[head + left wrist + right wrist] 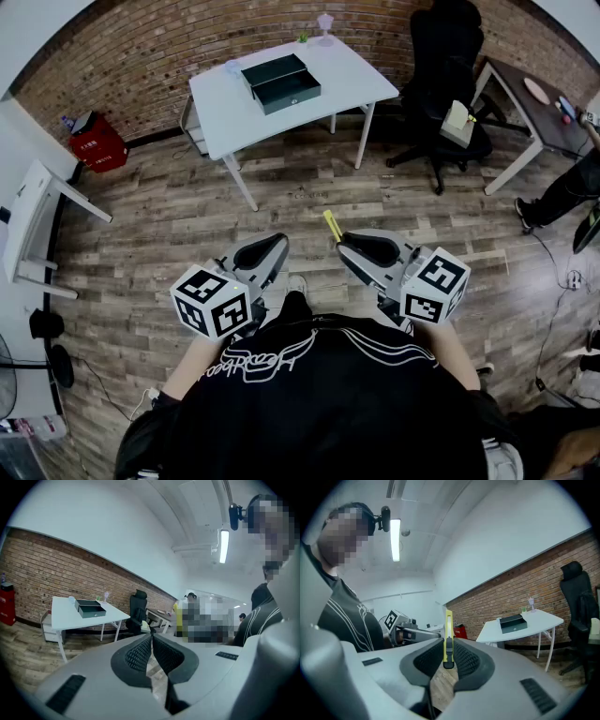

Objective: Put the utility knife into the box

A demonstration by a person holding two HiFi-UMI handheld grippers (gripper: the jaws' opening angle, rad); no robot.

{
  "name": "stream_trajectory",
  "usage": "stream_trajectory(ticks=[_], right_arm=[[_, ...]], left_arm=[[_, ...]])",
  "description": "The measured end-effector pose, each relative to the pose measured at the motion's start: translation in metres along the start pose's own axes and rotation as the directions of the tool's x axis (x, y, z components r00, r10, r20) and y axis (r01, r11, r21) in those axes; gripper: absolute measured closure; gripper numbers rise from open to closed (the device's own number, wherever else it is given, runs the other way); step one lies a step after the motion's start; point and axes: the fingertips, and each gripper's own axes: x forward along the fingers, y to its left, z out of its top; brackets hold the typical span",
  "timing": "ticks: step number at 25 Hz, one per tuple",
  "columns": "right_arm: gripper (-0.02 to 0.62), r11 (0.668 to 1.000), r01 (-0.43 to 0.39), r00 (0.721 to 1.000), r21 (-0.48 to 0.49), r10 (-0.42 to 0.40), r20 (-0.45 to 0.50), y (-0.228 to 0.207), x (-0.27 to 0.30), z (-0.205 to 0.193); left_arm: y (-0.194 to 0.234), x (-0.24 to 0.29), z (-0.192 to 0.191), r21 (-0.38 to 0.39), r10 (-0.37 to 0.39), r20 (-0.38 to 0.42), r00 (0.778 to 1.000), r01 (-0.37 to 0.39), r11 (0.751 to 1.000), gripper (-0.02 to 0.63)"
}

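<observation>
A yellow utility knife (448, 637) stands upright between the pads of my right gripper (448, 645), which is shut on it; its yellow end (332, 226) sticks out past the jaws of the right gripper (343, 240) in the head view. My left gripper (277, 246) is held beside it over the wooden floor, shut with nothing between its jaws (151, 641). The dark green open box (281, 82) lies on the white table (234, 117) some way ahead, also seen as the box (513, 623) in the right gripper view and the box (91, 608) in the left gripper view.
A black office chair (445, 84) stands right of the white table, with a brown desk (530, 112) beyond it. A red container (97, 142) sits by the brick wall at left. Another white table (33, 225) is at far left. A person's legs (562, 192) show at the right edge.
</observation>
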Motion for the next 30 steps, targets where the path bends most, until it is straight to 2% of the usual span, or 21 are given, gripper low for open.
stream_trajectory(ticks=[14,19,25,30], right_arm=[[0.526,0.996,0.055,0.998,0.072,-0.055,-0.003,-0.039,0.004,-0.010],[0.526,0.991,0.082,0.997,0.104,-0.083,0.002,-0.060,0.010,-0.012],[0.526,0.988,0.106,0.994,0.115,-0.105,-0.018,-0.098,0.027,-0.007],[0.526,0.987,0.113,0.993,0.118,-0.108,-0.043,-0.143,0.069,0.012]], left_arm=[[0.016,0.031,0.002,-0.015,-0.021,-0.036,0.999,0.021,1.000,0.571],[0.029,0.053,0.006,-0.011,-0.059,-0.069,0.996,0.058,0.998,0.571],[0.058,0.090,0.019,-0.017,-0.101,-0.081,0.992,0.100,0.995,0.571],[0.108,0.116,0.043,-0.047,-0.103,-0.081,0.991,0.099,0.994,0.571]])
